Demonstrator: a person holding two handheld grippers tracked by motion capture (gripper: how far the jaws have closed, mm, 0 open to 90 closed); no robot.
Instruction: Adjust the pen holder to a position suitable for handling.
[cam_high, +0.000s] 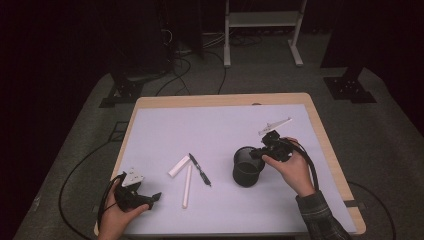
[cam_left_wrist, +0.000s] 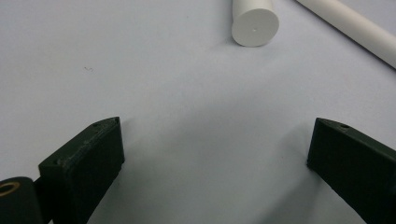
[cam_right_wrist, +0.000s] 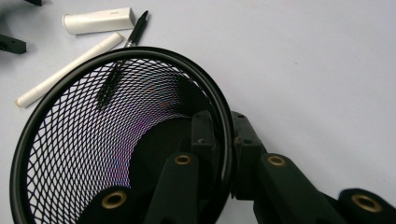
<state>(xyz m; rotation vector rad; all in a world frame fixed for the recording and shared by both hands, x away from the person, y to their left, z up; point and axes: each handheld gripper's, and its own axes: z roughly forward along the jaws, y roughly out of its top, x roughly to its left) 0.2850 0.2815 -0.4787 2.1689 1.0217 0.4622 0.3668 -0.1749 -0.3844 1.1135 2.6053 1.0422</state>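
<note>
Mesh cup (cam_high: 247, 167), black wire, upright on the right half of the pale sheet (cam_high: 220, 125) covering the wooden table (cam_high: 327, 150), well right of the three small items. Clamped at its near-right rim by the right gripper (cam_high: 261, 153), held in the person's right hand (cam_high: 295, 170); from the right gripper view, one jaw inside the mesh wall, one outside, rim (cam_right_wrist: 224, 121) pinched tight between them, nothing lying on the cup's dark floor. Across at the near-left corner, left gripper (cam_high: 150, 199) low over the sheet, gripped by the left hand (cam_high: 117, 212), grey plate on top; from the left gripper view, jaws spread wide with only bare sheet between them, holding nothing. Down in size now: long white stick (cam_high: 187, 186) lying just ahead of that gripper, running near to far, its far end close beside the short white tube (cam_high: 179, 166), which sits angled at its left. Black pen (cam_high: 199, 169) just right of both, slanting toward the cup yet apart from it. Same trio visible past the cup's rim in the right gripper view, tube (cam_right_wrist: 99, 21) farthest, pen tip (cam_right_wrist: 142, 18) beside it.
</note>
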